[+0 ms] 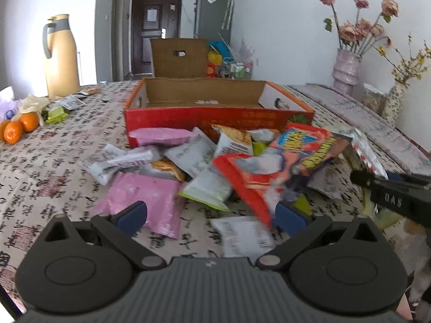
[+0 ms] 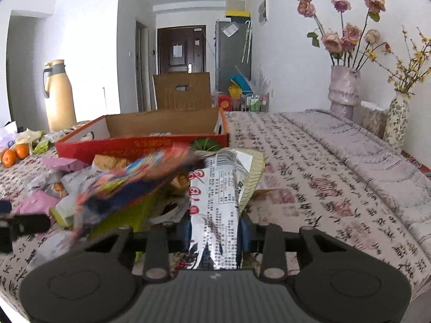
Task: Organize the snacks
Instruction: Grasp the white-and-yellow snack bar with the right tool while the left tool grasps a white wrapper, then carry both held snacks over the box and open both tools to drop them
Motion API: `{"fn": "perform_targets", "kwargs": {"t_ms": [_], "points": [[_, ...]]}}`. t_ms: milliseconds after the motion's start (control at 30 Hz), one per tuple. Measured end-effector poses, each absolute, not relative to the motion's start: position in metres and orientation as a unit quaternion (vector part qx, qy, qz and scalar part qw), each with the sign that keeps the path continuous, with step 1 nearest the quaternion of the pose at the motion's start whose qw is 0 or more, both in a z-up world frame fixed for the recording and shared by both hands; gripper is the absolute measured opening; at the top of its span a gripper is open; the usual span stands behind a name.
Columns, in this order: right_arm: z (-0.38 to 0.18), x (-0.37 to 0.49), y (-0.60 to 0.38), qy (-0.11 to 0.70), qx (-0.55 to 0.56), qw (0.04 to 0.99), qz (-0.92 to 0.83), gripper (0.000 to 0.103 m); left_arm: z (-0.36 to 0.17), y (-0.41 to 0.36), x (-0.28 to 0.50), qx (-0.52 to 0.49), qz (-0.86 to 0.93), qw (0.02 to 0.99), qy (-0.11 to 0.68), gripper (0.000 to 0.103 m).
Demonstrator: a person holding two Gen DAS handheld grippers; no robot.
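Observation:
A heap of snack packets [image 1: 188, 167] lies on the patterned tablecloth in front of an open red cardboard box [image 1: 215, 118] [image 2: 140, 145]. My left gripper [image 1: 211, 216] hovers low over the near side of the heap, open, with nothing between its fingers. My right gripper [image 2: 215, 231] is shut on a white and silver packet with red characters [image 2: 215, 202], and holds it up at the heap's right side. In the left wrist view the right gripper [image 1: 361, 176] comes in from the right with that packet [image 1: 366, 156]. A blurred red, blue and yellow packet [image 1: 304, 145] [image 2: 150, 177] lies beside it.
A tan thermos jug [image 1: 60, 56] and oranges [image 1: 20, 127] stand at the table's far left. Two vases of flowers [image 2: 344, 91] [image 2: 396, 123] stand at the far right. A brown cardboard flap [image 1: 179, 58] rises behind the box. Bare cloth [image 2: 323, 175] stretches right of the heap.

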State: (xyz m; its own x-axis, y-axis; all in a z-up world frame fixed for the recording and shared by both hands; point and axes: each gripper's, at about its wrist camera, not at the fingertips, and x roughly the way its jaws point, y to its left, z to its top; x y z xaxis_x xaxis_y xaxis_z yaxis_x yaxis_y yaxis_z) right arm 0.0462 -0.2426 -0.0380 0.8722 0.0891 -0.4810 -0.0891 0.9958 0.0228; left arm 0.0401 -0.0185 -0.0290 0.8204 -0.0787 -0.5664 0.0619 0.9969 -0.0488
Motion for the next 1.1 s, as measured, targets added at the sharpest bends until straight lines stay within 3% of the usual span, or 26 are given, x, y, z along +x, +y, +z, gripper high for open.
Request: {"fn": "perform_targets", "kwargs": {"t_ms": [467, 700, 800, 1100], "points": [[-0.041, 0.042, -0.266, 0.239, 0.027, 0.969, 0.053, 0.033, -0.045, -0.038, 0.045, -0.002, -0.026, 0.934, 0.356, 0.102], [-0.047, 0.035, -0.266, 0.245, 0.034, 0.967, 0.066, 0.033, -0.053, -0.043, 0.050, -0.002, -0.030, 0.927, 0.373, 0.070], [-0.050, 0.030, -0.264, 0.247, 0.037, 0.966, 0.069, 0.033, -0.051, -0.042, 0.049, -0.006, -0.036, 0.929, 0.369, 0.042], [-0.045, 0.022, -0.260, 0.239, 0.033, 0.968, 0.073, 0.033, -0.043, -0.039, 0.042, -0.005, -0.039, 0.935, 0.351, 0.041]]}}
